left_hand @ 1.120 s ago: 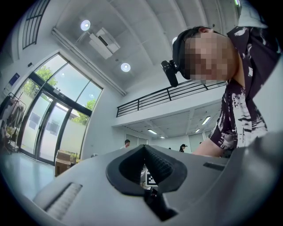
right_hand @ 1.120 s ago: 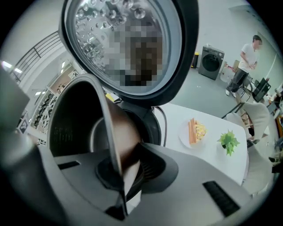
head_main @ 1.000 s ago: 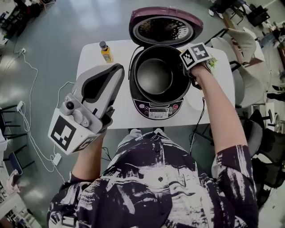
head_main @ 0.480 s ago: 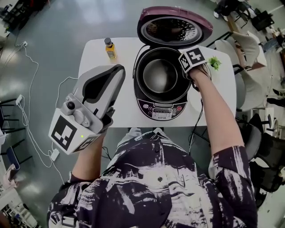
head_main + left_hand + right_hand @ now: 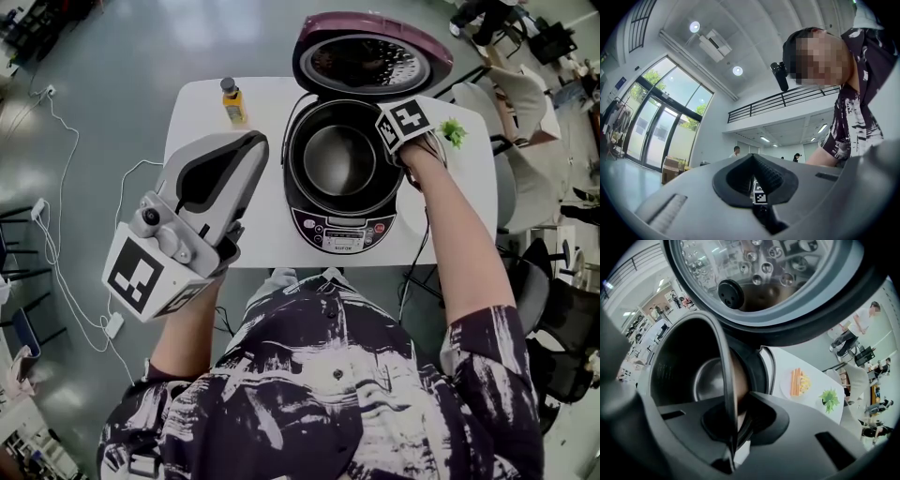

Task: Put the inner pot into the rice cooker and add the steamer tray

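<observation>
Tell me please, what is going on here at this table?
A person holds a gripper in each hand. The right gripper is shut on the rim of the inner pot, which sits in the open rice cooker on the table. The left gripper hangs aside, shut and empty.

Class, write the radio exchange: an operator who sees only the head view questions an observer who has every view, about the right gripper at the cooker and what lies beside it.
Operator: My view shows only the marker cube of the right gripper at the edge of the rice cooker. Are its jaws on anything?
Observer: Yes. In the right gripper view the jaws are shut on the rim of the inner pot, with the pot's wall between them.
Operator: Anything on the table past that hand?
Observer: A plate holding orange and yellow food sits just right of the cooker.
</observation>
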### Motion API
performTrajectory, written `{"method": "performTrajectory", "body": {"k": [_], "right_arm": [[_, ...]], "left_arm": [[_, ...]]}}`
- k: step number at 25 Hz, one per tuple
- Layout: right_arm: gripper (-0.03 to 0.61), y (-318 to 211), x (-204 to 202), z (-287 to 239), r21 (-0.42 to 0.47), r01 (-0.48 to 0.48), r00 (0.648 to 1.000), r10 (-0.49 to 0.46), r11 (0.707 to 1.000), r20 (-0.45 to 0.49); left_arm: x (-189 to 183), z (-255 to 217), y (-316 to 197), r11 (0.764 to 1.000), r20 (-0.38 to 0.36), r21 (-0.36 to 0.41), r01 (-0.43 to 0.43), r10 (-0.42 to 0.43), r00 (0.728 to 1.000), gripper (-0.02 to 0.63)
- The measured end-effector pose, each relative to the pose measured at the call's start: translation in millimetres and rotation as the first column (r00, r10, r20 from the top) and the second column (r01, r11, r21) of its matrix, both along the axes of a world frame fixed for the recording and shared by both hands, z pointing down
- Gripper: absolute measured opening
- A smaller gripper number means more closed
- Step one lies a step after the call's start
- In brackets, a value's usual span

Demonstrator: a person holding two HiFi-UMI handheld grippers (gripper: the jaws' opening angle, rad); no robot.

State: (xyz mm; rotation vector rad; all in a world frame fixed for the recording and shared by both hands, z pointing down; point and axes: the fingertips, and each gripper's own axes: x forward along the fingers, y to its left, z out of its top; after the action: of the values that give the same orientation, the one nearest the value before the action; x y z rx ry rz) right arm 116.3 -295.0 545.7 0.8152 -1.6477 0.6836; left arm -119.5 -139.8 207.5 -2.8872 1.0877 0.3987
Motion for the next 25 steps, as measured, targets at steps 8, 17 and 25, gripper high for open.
{"method": "performTrajectory", "body": {"k": [8, 17, 25], "right_arm": [[0.008, 2.0, -2.7, -2.7, -0.030, -0.069, 0.992, 0.072, 0.997, 0.102], [0.011, 2.5, -2.4, -2.0, -0.044, -0.070, 0.990, 0.075, 0.997, 0.119], [0.029, 10.7, 3.9, -4.3, -0.115, -0.104, 0.980, 0.121, 0.988, 0.157]], "left_arm": [[-5.7, -2.9, 2.8, 1.000, 0.001, 0.003, 0.004, -0.004, 1.000, 0.005], [-9.3, -0.7, 4.2, 1.000, -0.004, 0.005, 0.013, -0.013, 1.000, 0.005], [-11.2, -4.0, 4.9, 1.000, -0.007, 0.007, 0.016, -0.016, 1.000, 0.005]]}}
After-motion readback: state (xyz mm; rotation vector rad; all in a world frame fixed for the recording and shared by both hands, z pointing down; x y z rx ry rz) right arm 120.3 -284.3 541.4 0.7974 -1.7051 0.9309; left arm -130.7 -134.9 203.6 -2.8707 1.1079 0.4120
